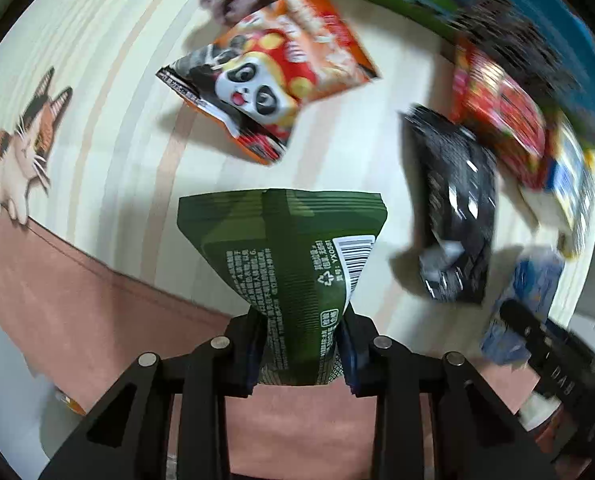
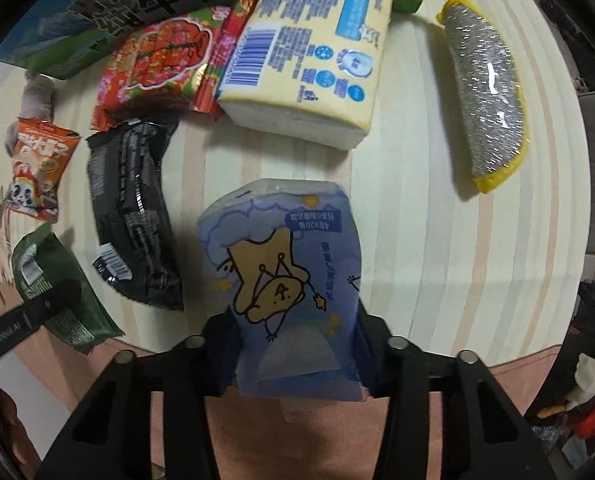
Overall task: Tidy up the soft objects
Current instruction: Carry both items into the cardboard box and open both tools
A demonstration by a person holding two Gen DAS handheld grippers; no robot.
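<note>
My left gripper is shut on a green snack packet and holds it above the striped tablecloth; the packet also shows at the left of the right wrist view. My right gripper is shut on a blue tissue pack with a cartoon bear print; it shows blurred at the right of the left wrist view. An orange panda snack bag lies ahead of the left gripper. A black packet lies left of the blue pack.
A red snack bag, a yellow tissue pack and a silver and yellow scrubbing pad lie further back. A blue and green carton stands at the far edge. A grey plush item lies far left.
</note>
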